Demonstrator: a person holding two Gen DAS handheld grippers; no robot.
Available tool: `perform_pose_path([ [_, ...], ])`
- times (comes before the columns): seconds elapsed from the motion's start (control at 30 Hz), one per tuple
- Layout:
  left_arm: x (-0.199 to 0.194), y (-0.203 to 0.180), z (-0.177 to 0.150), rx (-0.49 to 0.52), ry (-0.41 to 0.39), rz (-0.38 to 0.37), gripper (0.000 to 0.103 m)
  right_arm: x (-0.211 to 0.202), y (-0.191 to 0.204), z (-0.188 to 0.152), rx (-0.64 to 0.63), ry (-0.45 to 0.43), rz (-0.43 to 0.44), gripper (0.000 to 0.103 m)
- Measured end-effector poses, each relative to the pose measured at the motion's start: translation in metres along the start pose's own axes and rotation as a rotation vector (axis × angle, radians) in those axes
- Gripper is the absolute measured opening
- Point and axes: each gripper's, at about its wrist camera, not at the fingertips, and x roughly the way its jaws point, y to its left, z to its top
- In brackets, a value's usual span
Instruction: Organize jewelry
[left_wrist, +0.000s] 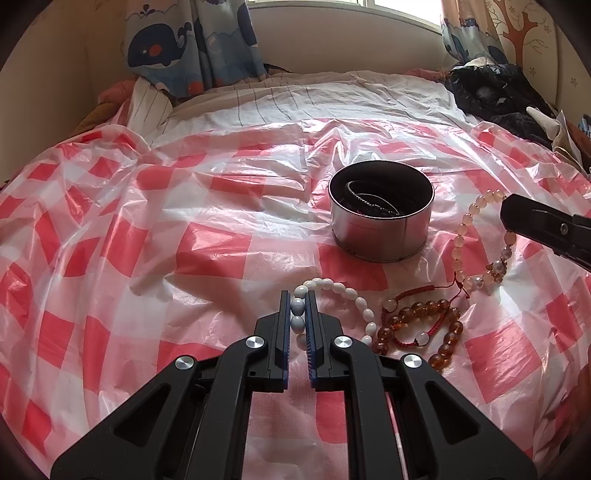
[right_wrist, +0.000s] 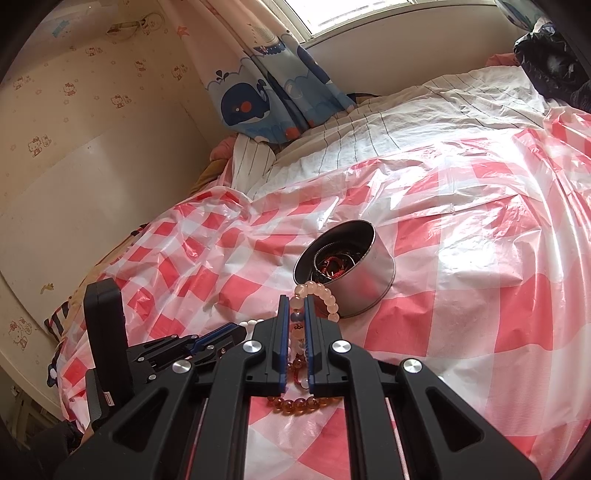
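Left gripper (left_wrist: 297, 295) is clamping its jaws on the white bead bracelet (left_wrist: 347, 291), pinching a couple of beads on the loop's left side; the rest of the loop is lying flat on the red-and-white checked plastic sheet (left_wrist: 147, 236), curving away to the right and nearer. Right gripper (right_wrist: 296, 299) is clenching on the pale peach bead bracelet (right_wrist: 321, 295), beads stacked between the blue pads, the strand running near-to-far along the fingers with the free arc bulging right, toward the tin. In the left wrist view that peach loop is stretching its long axis near-to-far, just right of the round metal tin (left_wrist: 380, 221), with the right gripper's black finger covering its far right part. The tin is sitting upright on the sheet, mouth up, already holding a dark braided band (left_wrist: 369, 192) (red-brown pieces also showing inside from the right wrist view). The amber bead bracelet (left_wrist: 424, 314) with red cord is lying tangled on the sheet, just right of the white loop, near side of the tin. Striped bedding (left_wrist: 295, 99) and a whale-print curtain (left_wrist: 166, 44) are sitting at the far end.
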Motion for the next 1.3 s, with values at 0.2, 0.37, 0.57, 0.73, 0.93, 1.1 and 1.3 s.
perform_pose_path([
  [0.2, -0.004, 0.001, 0.002, 0.007, -0.014, -0.003, 0.007, -0.001, 0.001, 0.002, -0.001, -0.004, 0.002, 0.008],
  [0.37, -0.006, 0.001, 0.003, 0.009, -0.024, -0.013, 0.007, -0.001, 0.001, 0.002, -0.001, -0.004, 0.003, 0.008],
  [0.57, -0.014, -0.001, 0.01, -0.008, -0.046, -0.051, 0.007, -0.004, 0.002, 0.006, 0.002, -0.011, 0.006, 0.008],
  [0.73, -0.027, 0.004, 0.021, -0.084, -0.094, -0.149, 0.007, -0.006, 0.001, 0.012, 0.02, -0.024, 0.028, 0.008],
  [0.93, -0.034, 0.006, 0.036, -0.143, -0.122, -0.228, 0.007, -0.01, -0.004, 0.016, 0.045, -0.047, 0.039, 0.008],
  [1.1, -0.036, 0.003, 0.048, -0.167, -0.137, -0.278, 0.007, -0.011, -0.008, 0.021, 0.062, -0.056, 0.061, 0.008],
  [1.3, -0.037, -0.003, 0.068, -0.204, -0.171, -0.342, 0.007, -0.009, -0.008, 0.032, 0.067, -0.068, 0.084, 0.008],
])
